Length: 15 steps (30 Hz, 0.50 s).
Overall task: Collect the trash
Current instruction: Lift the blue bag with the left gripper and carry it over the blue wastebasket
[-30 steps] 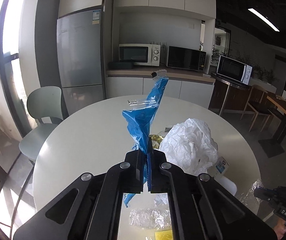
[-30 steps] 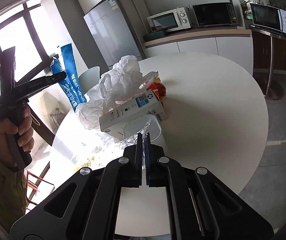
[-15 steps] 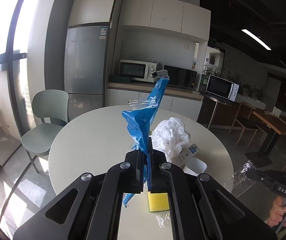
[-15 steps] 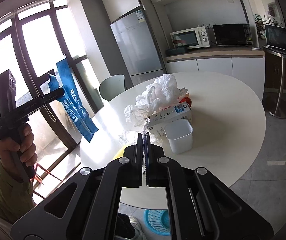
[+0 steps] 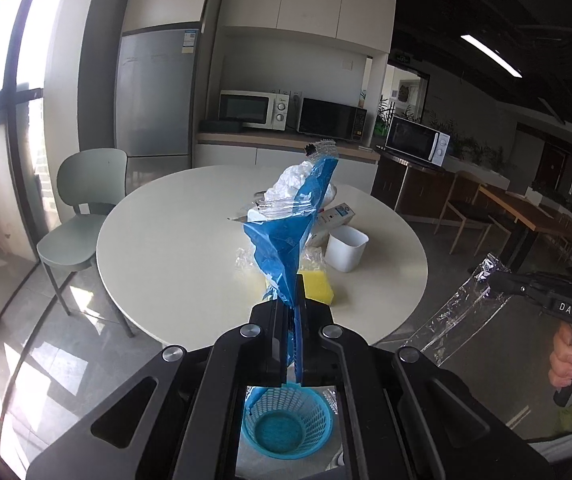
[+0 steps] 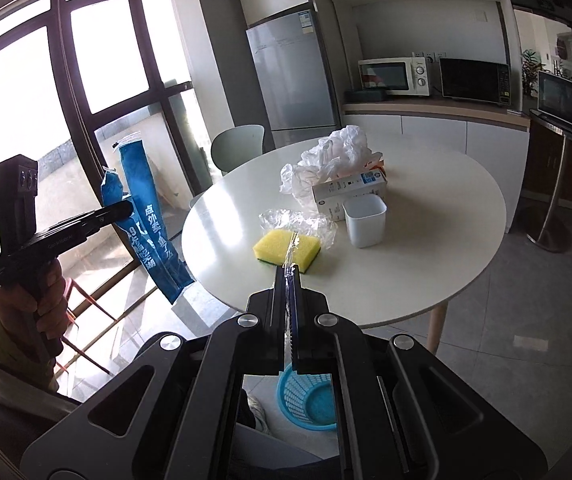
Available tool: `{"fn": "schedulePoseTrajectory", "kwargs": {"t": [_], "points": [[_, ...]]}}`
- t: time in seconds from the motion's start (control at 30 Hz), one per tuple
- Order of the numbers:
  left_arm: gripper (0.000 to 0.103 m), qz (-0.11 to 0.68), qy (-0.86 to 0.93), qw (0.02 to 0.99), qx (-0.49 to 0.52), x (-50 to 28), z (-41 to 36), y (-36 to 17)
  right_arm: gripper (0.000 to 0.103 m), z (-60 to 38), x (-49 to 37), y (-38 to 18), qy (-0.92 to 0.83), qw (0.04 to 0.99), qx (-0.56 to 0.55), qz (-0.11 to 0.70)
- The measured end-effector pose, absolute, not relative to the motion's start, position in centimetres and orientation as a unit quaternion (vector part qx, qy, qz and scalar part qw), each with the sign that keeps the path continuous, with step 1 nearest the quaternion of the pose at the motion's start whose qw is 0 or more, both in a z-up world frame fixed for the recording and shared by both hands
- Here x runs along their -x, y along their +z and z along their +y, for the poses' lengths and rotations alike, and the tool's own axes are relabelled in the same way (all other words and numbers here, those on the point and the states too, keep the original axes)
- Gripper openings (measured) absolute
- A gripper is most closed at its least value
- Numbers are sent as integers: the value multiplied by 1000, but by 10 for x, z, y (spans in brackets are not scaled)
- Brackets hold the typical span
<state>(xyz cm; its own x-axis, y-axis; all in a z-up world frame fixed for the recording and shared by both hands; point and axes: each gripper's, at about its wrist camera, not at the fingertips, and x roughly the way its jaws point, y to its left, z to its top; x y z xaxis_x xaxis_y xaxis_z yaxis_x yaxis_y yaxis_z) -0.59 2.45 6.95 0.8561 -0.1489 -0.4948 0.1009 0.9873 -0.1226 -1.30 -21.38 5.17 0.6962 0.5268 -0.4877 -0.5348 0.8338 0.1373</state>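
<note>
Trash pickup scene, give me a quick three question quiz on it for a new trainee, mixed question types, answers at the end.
1. True or false: the left gripper is shut on a blue wrapper.
2. What does the right gripper hold? A) yellow sponge B) clear plastic film C) white cup
3. Where is the blue basket: on the round table or on the floor?

Key
1. True.
2. B: a strip of clear plastic film hangs from its closed fingers; the yellow sponge and white cup sit on the table.
3. On the floor, below both grippers.
</note>
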Motion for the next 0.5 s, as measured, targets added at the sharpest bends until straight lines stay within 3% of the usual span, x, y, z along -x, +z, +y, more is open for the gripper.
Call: {"fn": "schedulePoseTrajectory", "kwargs": {"t": [0.5], "points": [[1, 355, -144, 923, 18, 10, -1, -44, 1, -193, -7, -47, 238, 911, 19, 336]]}}
